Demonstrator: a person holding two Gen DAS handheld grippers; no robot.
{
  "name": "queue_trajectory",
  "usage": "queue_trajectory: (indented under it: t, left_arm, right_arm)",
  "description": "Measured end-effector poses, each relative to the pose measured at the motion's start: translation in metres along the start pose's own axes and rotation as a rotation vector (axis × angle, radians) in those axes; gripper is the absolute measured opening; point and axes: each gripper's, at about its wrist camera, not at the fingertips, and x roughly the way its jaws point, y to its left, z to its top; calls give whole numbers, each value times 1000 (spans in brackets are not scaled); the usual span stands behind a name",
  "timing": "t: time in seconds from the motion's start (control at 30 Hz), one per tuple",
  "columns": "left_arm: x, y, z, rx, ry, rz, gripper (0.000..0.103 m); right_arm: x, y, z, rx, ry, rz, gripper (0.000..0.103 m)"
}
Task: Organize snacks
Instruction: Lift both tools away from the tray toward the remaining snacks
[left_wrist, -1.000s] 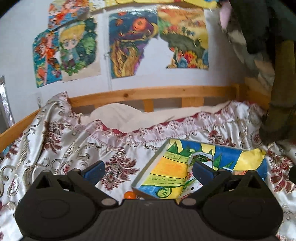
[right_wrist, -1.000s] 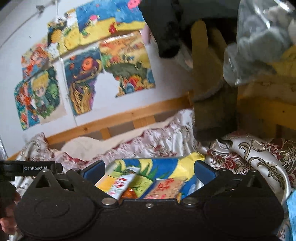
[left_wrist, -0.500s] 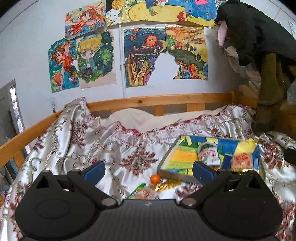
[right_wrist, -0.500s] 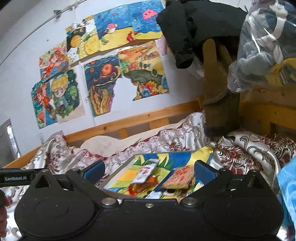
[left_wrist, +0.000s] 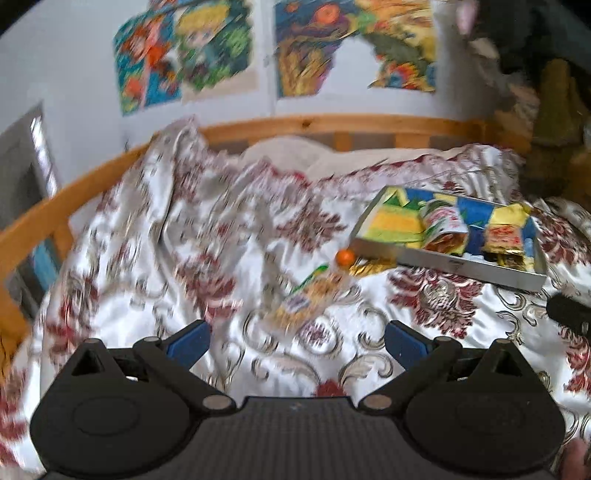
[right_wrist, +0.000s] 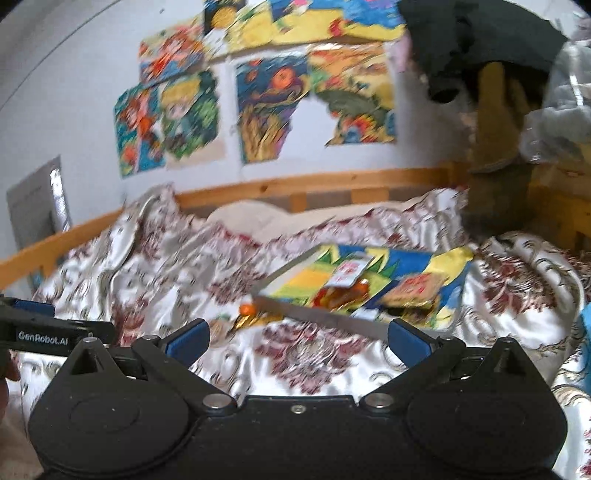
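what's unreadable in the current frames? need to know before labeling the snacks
- Left wrist view: green-and-yellow snack packet lying on the patterned satin bedspread; motion blur smears its print.
- Right wrist view: the same packet is mostly hidden behind the right gripper fingers.
- Both views: labels of packets in the shallow colourful cardboard tray are too small and blurred.

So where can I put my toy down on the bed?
The bedspread left of the loose snack packet is bare, up to the wooden rail. The box is crowded with snacks, and an orange ball sits by its corner.
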Motion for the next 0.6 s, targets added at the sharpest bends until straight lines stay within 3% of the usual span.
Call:
queue_trajectory:
  t: [0.13, 0.43, 0.6]
  left_arm:
    - [3, 12, -3, -56, 34, -8, 102]
    - [16, 4, -4, -6, 83, -13, 103]
    - [24, 8, -3, -37, 126, -1, 102]
  right_arm:
    - [7, 13, -7, -31, 46, 17, 102]
    - [24, 25, -15, -65, 124, 37, 102]
    - [31, 25, -17, -57, 145, 40, 102]
